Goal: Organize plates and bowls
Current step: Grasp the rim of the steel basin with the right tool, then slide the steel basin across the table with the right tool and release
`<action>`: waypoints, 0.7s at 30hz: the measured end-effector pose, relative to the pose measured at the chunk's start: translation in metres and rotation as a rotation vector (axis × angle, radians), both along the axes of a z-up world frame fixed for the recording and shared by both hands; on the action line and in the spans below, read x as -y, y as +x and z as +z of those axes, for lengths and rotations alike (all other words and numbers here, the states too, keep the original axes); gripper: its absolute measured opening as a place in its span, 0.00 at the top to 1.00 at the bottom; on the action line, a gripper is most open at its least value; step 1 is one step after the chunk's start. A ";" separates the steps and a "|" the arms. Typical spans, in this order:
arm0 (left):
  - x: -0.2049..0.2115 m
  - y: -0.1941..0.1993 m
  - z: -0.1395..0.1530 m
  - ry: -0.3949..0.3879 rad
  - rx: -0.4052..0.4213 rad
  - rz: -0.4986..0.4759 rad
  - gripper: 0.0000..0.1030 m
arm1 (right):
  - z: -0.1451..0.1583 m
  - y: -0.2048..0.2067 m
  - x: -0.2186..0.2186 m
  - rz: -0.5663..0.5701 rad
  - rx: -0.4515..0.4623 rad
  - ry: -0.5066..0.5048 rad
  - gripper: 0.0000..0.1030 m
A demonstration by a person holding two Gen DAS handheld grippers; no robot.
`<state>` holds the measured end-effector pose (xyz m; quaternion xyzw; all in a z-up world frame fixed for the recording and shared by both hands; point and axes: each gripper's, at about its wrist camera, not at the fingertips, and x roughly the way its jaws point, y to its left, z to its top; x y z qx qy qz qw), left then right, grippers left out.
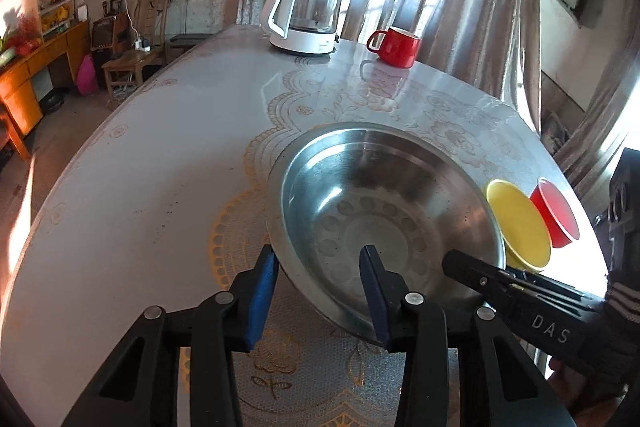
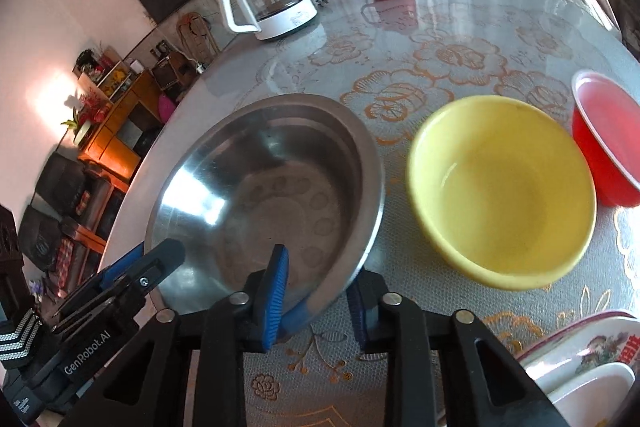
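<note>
We take the steel bowl (image 2: 268, 187) as landmark; it sits mouth-up on the patterned table (image 1: 140, 187), nearer the table's near edge. It is round, so we note no long axis.

Left gripper (image 1: 320, 291): jaws straddle the steel bowl's near-left rim, one blue pad outside, one inside. Neither pad clearly touches metal, so we call it released.

Right gripper (image 2: 316, 291): jaws straddle the near-right rim, one pad inside, one outside, close against the wall. We cannot tell whether they press on it.

Just right of the steel bowl stands the yellow bowl (image 2: 500, 191), mouth up, with a narrow strip of table between the two rims. Right of that, the red bowl (image 2: 604, 143), upright, close beside the yellow one. Near-right of the yellow bowl: a stack of white patterned dishes (image 2: 588, 359), cut by the picture edge.

Far beyond the steel bowl: a glass kettle (image 1: 308, 15) and red mug (image 1: 396, 47) by the far edge. Left of the steel bowl the table is wide and bare.
</note>
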<state>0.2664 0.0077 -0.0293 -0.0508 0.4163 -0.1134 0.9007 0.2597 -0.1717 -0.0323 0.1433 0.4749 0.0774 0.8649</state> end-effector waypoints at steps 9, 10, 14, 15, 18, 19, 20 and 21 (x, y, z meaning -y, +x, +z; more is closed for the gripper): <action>-0.004 -0.026 0.005 -0.001 0.030 -0.007 0.59 | 0.005 -0.011 0.000 0.027 0.006 0.009 0.74; -0.006 -0.032 0.006 0.002 0.035 -0.005 0.59 | 0.005 -0.016 -0.003 0.036 0.010 0.009 0.74; -0.015 -0.056 0.009 -0.003 0.046 0.011 0.59 | 0.009 -0.036 -0.011 0.070 0.015 0.011 0.74; -0.017 -0.062 0.010 -0.002 0.046 0.018 0.59 | 0.010 -0.041 -0.013 0.078 0.018 0.011 0.73; -0.022 -0.081 0.011 0.006 0.054 0.035 0.59 | 0.011 -0.058 -0.021 0.106 0.023 0.013 0.73; -0.023 -0.088 0.011 0.010 0.056 0.038 0.59 | 0.011 -0.063 -0.023 0.114 0.024 0.017 0.73; -0.024 -0.094 0.012 0.013 0.057 0.044 0.59 | 0.011 -0.069 -0.024 0.121 0.023 0.022 0.73; -0.026 -0.100 0.012 0.018 0.057 0.051 0.59 | 0.011 -0.074 -0.026 0.127 0.023 0.026 0.73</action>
